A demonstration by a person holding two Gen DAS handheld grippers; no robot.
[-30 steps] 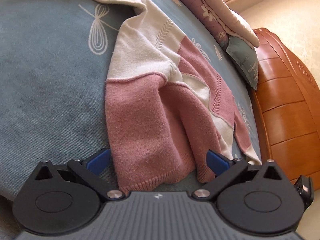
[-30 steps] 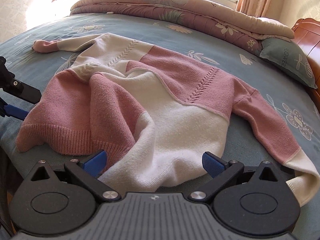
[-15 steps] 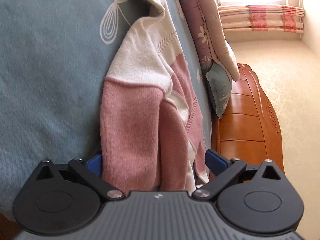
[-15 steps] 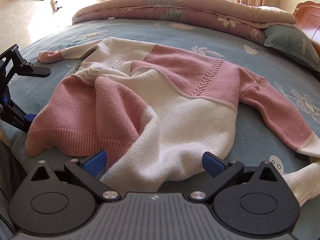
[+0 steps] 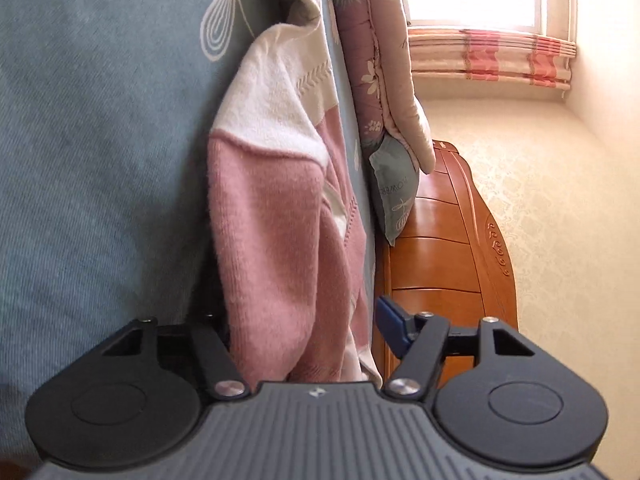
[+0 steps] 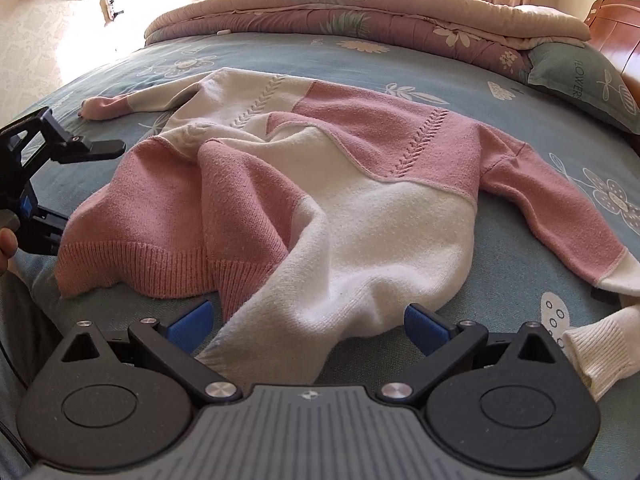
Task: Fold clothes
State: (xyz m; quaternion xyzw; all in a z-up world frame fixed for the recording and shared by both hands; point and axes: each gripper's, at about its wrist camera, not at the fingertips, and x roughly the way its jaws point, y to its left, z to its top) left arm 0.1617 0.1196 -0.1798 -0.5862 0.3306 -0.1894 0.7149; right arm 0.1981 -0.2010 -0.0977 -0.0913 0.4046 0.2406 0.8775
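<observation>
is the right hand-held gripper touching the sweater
Touching: in the right wrist view the sweater's white hem lies between the open right hand-held gripper's fingers, draped onto its body.

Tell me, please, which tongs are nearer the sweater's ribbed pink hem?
Left. The left tongs straddle the ribbed pink hem at its corner; the right tongs sit over the white hem beside it.

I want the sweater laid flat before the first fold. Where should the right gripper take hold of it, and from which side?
Probably the white hem of the sweater, approached from the near bed edge. That corner is bunched into a raised ridge running toward the right gripper, whose open jaws already straddle it, so the fingers could close across the ribbed edge rather than dig into flat knit.
</observation>
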